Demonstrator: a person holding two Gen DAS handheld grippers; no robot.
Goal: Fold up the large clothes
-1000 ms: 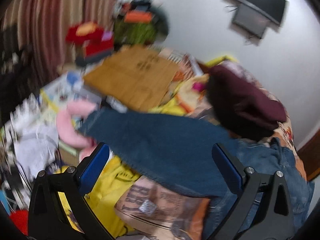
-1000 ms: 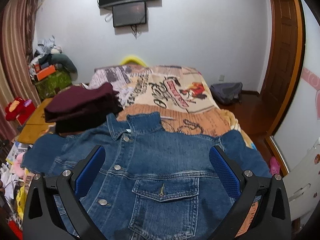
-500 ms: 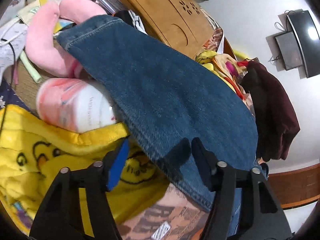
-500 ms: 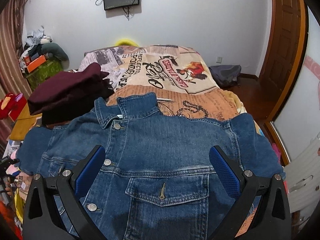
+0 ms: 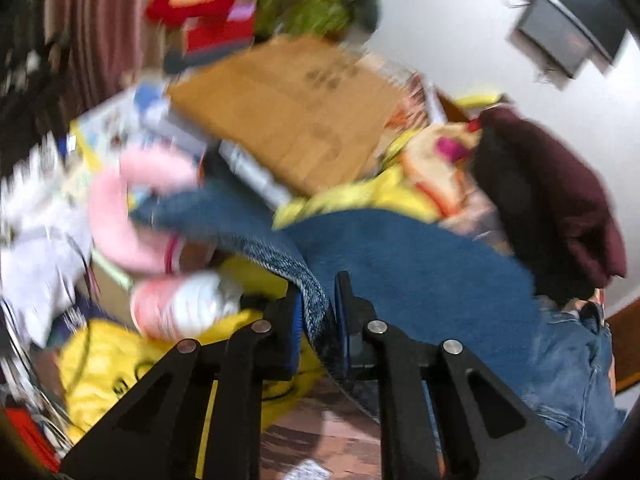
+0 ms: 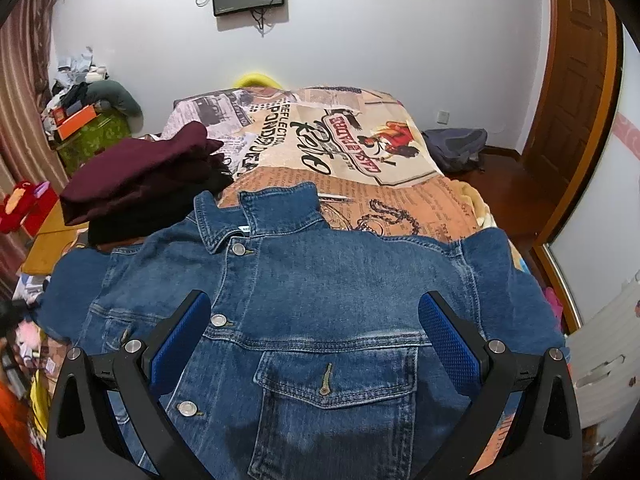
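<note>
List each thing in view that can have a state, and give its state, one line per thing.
denim jacket: spread front up on the bed, buttoned.
jacket sleeve: pinched at its edge.
left gripper: shut on the sleeve.
right gripper: open above the jacket.
maroon garment: folded.

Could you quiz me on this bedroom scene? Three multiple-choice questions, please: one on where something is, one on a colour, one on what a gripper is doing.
1. Where is the maroon pile?
A. left of the jacket's collar
B. on the floor by the door
C. on the jacket's pocket

2. What colour is the jacket?
A. black
B. blue
C. yellow

3. What is the left gripper doing?
A. hanging open
B. pinching a sleeve
C. holding a book

Answers: 1 A, it sits on the bed beside the collar. 2 B, blue denim. 3 B, denim runs between its closed fingers.
</note>
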